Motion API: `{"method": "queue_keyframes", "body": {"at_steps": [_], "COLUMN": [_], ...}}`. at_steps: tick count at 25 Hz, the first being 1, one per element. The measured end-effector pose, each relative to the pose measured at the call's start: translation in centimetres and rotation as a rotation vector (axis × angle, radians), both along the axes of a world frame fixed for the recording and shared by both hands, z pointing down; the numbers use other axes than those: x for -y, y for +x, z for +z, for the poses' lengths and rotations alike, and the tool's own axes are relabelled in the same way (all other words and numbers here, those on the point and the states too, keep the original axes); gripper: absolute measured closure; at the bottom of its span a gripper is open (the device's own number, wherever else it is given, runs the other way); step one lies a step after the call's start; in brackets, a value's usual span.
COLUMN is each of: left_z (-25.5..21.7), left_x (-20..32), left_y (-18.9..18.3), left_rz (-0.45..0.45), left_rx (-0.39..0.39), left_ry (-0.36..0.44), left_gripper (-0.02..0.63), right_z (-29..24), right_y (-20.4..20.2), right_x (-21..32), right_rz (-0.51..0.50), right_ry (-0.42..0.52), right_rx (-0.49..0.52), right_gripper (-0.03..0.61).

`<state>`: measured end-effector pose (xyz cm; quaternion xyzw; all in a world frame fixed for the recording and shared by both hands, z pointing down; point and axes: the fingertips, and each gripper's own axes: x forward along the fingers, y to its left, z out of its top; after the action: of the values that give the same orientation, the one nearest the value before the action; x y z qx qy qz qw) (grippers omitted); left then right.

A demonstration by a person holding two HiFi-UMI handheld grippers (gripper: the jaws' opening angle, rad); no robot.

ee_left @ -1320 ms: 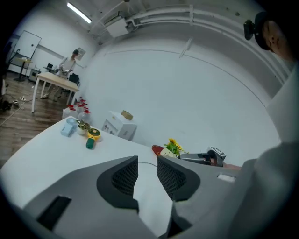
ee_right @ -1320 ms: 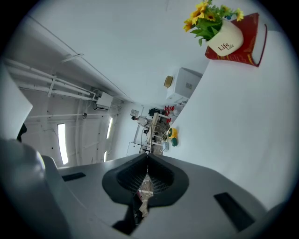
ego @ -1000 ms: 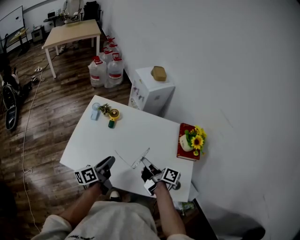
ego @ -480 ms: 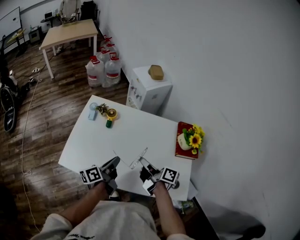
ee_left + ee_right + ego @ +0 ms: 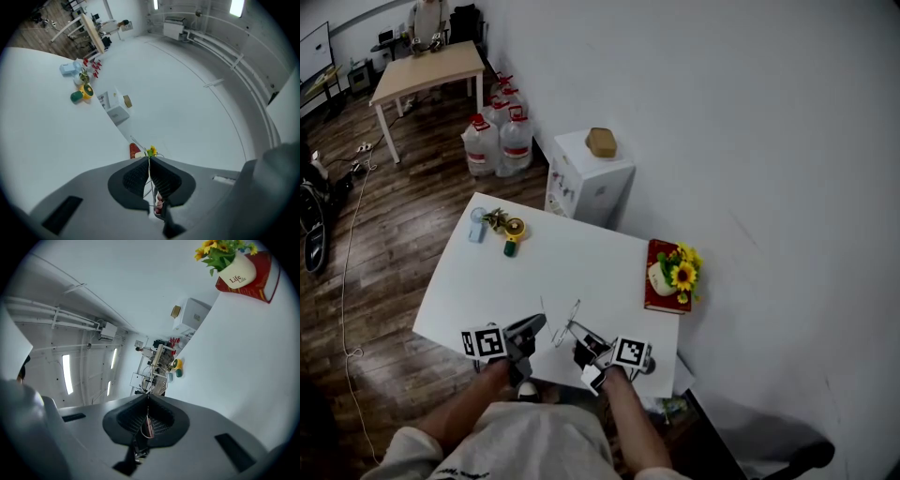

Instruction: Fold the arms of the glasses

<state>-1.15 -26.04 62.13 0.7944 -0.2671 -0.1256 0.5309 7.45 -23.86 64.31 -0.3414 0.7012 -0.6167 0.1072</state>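
**Head view: glasses [image 5: 569, 324] held at the near edge of the tabletop [image 5: 539, 267]**

Item 1, glasses: thin wire frame, hanging just above the white tabletop's near edge, between the two hand-held grippers. The frame is too fine to tell how its arms are lying.

Item 2, left hand-held gripper [image 5: 149, 161]: its jaws are closing tight, the ribbed pads pressing on a fine wire arm of the glasses that is running up between them. It is pointing roughly level across the tabletop.

Item 3, right hand-held gripper [image 5: 147, 400]: jaws are standing together, pinching another wire part of the glasses, with a small pinkish piece showing between the pads. It is tilting slightly downward.

Item 4, red book [image 5: 649, 286]: lying at the right edge of the tabletop, by the wall, and carrying a white pot of sunflowers [image 5: 675, 273].

Item 5, small blue object [image 5: 477, 225] and yellow-green object [image 5: 512, 234]: sitting near each other at the far left corner, well apart from the glasses.

Item 6, white cabinet [image 5: 581, 183]: standing beyond the tabletop against the wall, with a brown object [image 5: 600, 142] on top.

Item 7, water bottles [image 5: 495, 142]: clustering on the wooden floor beside a wooden table [image 5: 431, 70].
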Motion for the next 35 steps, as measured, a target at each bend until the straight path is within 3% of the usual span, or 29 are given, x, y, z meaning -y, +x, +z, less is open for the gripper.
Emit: {"method": "queue_keyframes", "body": {"at_steps": [6, 7, 10, 12, 18, 19, 22, 24, 26, 30, 32, 35], "left_z": [-0.2, -0.2, -0.1, -0.1, -0.3, -0.4, -0.7, -1.4, -1.8, -1.5, -1.7, -2.4], "left_x": [-0.9, -1.1, -1.5, -1.8, -2.5, -2.6, -2.6, -2.5, -2.3, -0.9, -0.2, 0.5], "left_y": [2.9, 3.3, 4.4, 4.9, 6.1, 6.2, 6.2, 6.0, 5.5, 3.6, 2.6, 1.4], "left_rz": [0.151, 0.174, 0.230, 0.257, 0.311, 0.314, 0.314, 0.313, 0.311, 0.262, 0.221, 0.176], "left_rx": [0.159, 0.177, 0.203, 0.213, 0.240, 0.251, 0.293, 0.314, 0.380, 0.647, 0.755, 0.820], "left_ry": [0.090, 0.097, 0.114, 0.122, 0.144, 0.160, 0.226, 0.278, 0.349, 0.539, 0.635, 0.700], "left_gripper": [0.607, 0.607, 0.607, 0.607, 0.607, 0.607, 0.604, 0.604, 0.604, 0.604, 0.604, 0.606], "right_z": [0.1, -0.5, -3.3, -4.0, -3.6, -3.2, -0.3, 0.2, -0.4, -2.7, -2.1, -2.0], "right_y": [-0.3, -0.5, -1.4, -1.5, -1.1, -0.9, 0.4, 0.9, 1.2, 1.7, 2.9, 4.1], "right_x": [-1.3, -1.1, 0.1, 0.2, -0.4, -0.7, -2.2, -2.3, -1.5, 0.4, 0.6, 0.7], "right_rz": [-0.027, -0.047, -0.158, -0.187, -0.176, -0.155, -0.032, 0.007, 0.004, -0.019, 0.044, 0.114], "right_ry": [-0.020, 0.030, 0.309, 0.382, 0.354, 0.308, 0.030, -0.019, 0.060, 0.299, 0.261, 0.248], "right_rx": [0.008, 0.016, 0.033, 0.037, 0.028, 0.027, 0.031, 0.035, 0.031, -0.007, -0.044, -0.106], "right_gripper": [0.569, 0.569, 0.569, 0.569, 0.569, 0.569, 0.569, 0.569, 0.568, 0.568, 0.568, 0.568]}}
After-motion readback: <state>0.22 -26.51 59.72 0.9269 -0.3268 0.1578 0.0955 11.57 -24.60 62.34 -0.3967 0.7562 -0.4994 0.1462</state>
